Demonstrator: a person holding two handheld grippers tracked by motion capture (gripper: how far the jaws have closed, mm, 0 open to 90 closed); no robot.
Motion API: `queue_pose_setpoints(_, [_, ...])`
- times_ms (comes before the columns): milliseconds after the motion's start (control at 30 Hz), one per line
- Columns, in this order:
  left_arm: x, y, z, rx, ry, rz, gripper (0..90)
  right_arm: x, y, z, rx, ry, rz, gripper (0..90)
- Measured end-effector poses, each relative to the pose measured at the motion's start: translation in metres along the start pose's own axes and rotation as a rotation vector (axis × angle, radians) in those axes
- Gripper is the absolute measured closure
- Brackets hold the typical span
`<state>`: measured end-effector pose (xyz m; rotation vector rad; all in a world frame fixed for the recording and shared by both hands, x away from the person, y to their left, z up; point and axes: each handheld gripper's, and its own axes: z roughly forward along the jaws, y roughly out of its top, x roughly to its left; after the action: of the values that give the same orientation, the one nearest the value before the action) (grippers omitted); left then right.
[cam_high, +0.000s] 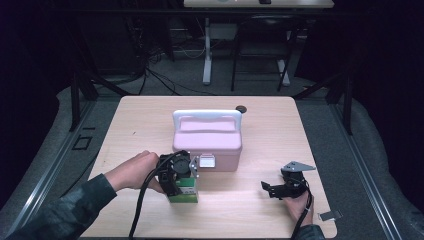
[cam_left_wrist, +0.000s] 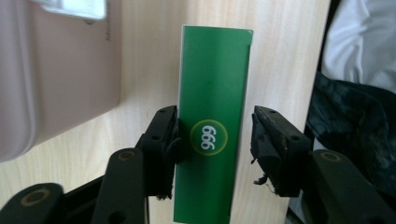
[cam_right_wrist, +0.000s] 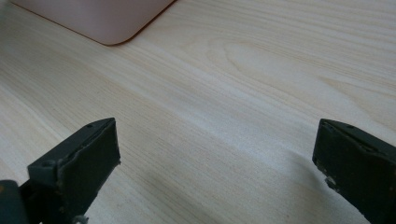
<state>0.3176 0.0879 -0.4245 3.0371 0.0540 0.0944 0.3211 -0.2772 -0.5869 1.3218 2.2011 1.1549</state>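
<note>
The left claw (cam_left_wrist: 212, 149) straddles a green box (cam_left_wrist: 212, 126) in the left gripper view. The box runs up the middle of the frame between the two jaws, its round "999" badge level with the pads. The pad on the frame's left touches the box's edge; the pad on the right stands just off it, a sliver of tabletop (cam_left_wrist: 289, 56) showing between, so the jaws are not yet clamped on it. In the high view the left claw (cam_high: 176, 181) sits low and left of centre over the box (cam_high: 184, 192), which lies just in front of a pink case (cam_high: 207, 140), near its latch. The right claw (cam_high: 274, 190), in the lower right of the high view, is spread wide over bare wood, well apart from the box.
</note>
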Motion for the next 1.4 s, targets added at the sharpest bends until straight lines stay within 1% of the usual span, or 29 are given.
queue_pose_setpoints(67, [0.001, 0.003, 0.003, 0.031, -0.018, 0.010, 54.2, 0.000, 0.000, 0.000, 0.005, 0.002, 0.000, 0.1])
queue_pose_setpoints(100, [0.002, 0.004, 0.003, 0.058, -0.031, 0.011, 55.1, 0.000, 0.000, 0.000, 0.008, 0.002, -0.003, 0.2])
queue_pose_setpoints(133, [0.002, 0.005, 0.005, 0.070, -0.040, 0.014, 55.4, 0.000, 0.000, 0.000, 0.008, 0.004, 0.002, 0.2])
queue_pose_setpoints(200, [0.002, 0.007, 0.009, 0.090, -0.051, 0.012, 56.1, 0.000, 0.000, 0.000, 0.014, -0.002, -0.004, 0.6])
queue_pose_setpoints(267, [0.002, 0.009, 0.011, 0.112, -0.043, 0.014, 58.0, 0.000, 0.000, 0.000, 0.015, -0.001, -0.007, 1.1])
queue_pose_setpoints(300, [0.002, 0.009, 0.012, 0.111, -0.035, 0.004, 59.1, 0.000, 0.000, 0.000, 0.014, 0.002, -0.003, 1.2])
queue_pose_setpoints(367, [0.003, 0.010, 0.011, 0.114, -0.015, -0.001, 61.6, -0.001, 0.000, 0.000, 0.015, -0.002, -0.007, 1.2])
queue_pose_setpoints(400, [0.004, 0.010, 0.011, 0.114, -0.016, -0.009, 62.5, -0.001, 0.000, 0.000, 0.016, -0.003, -0.008, 1.2])
queue_pose_setpoints(600, [0.003, 0.010, 0.010, 0.125, -0.014, -0.005, 63.4, -0.001, 0.000, 0.000, 0.016, -0.002, -0.006, 1.2])
queue_pose_setpoints(733, [0.002, 0.007, 0.006, 0.126, -0.012, -0.020, 63.5, 0.000, 0.000, 0.000, 0.017, -0.005, -0.006, 1.2])
queue_pose_setpoints(800, [0.002, 0.006, 0.004, 0.123, -0.012, -0.027, 63.5, 0.000, 0.000, 0.000, 0.017, 0.001, -0.002, 1.2])
queue_pose_setpoints(833, [0.002, 0.003, 0.000, 0.111, -0.008, -0.044, 63.5, 0.000, 0.000, 0.000, 0.016, -0.001, -0.002, 1.2])
queue_pose_setpoints(900, [0.003, -0.001, -0.005, 0.107, -0.004, -0.058, 63.5, 0.000, 0.000, 0.000, 0.015, 0.000, -0.003, 1.2])
queue_pose_setpoints(1000, [0.004, -0.008, -0.009, 0.116, 0.007, -0.079, 63.5, 0.000, 0.000, 0.000, 0.016, -0.003, -0.006, 1.2])
queue_pose_setpoints(1067, [0.004, -0.014, -0.011, 0.114, 0.008, -0.102, 63.6, 0.000, 0.000, 0.000, 0.016, -0.001, -0.001, 1.2])
queue_pose_setpoints(1100, [0.004, -0.014, -0.011, 0.114, 0.008, -0.102, 63.5, 0.000, 0.000, 0.000, 0.016, -0.001, -0.002, 1.2])
queue_pose_setpoints(1167, [0.006, -0.021, -0.013, 0.127, 0.015, -0.118, 63.5, 0.000, 0.000, 0.000, 0.017, -0.007, -0.007, 1.2])
queue_pose_setpoints(1200, [0.006, -0.021, -0.013, 0.127, 0.015, -0.118, 63.5, 0.000, 0.000, 0.000, 0.017, -0.007, -0.007, 1.2])
queue_pose_setpoints(1233, [0.006, -0.024, -0.013, 0.122, 0.022, -0.130, 63.5, 0.000, 0.000, 0.000, 0.015, -0.001, -0.002, 1.2])
queue_pose_setpoints(1267, [0.007, -0.027, -0.014, 0.129, 0.019, -0.137, 63.5, 0.000, 0.000, 0.000, 0.015, 0.000, -0.002, 1.2])
queue_pose_setpoints(1300, [0.008, -0.032, -0.016, 0.130, 0.019, -0.154, 63.5, 0.000, 0.000, 0.000, 0.016, 0.000, -0.002, 1.2])
queue_pose_setpoints(1333, [0.009, -0.035, -0.017, 0.132, 0.026, -0.163, 63.5, 0.000, 0.000, 0.000, 0.016, 0.000, -0.002, 1.2])
queue_pose_setpoints(1400, [0.010, -0.037, -0.018, 0.136, 0.020, -0.167, 63.5, 0.001, 0.000, 0.001, 0.013, 0.002, 0.008, 1.2])
